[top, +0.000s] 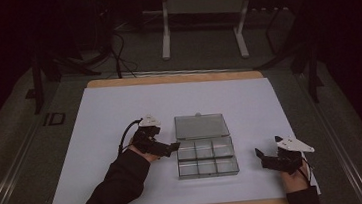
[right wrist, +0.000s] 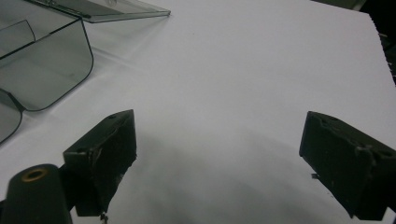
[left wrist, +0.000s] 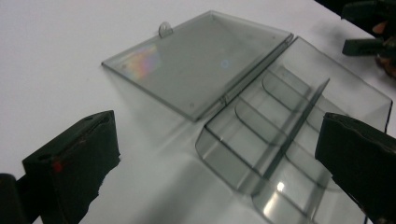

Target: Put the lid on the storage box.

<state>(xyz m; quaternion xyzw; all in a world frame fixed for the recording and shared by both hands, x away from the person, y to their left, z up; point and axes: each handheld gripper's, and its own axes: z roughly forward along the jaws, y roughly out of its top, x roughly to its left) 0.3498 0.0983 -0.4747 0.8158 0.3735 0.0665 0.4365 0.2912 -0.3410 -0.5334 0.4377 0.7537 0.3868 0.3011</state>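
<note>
The left tongs (top: 173,146) are spread, empty, at the left edge of the clear smoky plastic organiser box (top: 207,158) at frame centre. The right tongs (top: 259,153) are spread too, well apart at lower right. The hinged lid (top: 201,126) is already laid flat open; 6 smooth, rounded compartments are seen unfilled on the white-covered table (top: 105,119).

Compartment box (top: 207,158) mid-bench (top: 100,120), lid (top: 201,126) flat behind it. Left tongs (top: 174,146) at box's left edge, right tongs (top: 258,153) well to its right.
</note>
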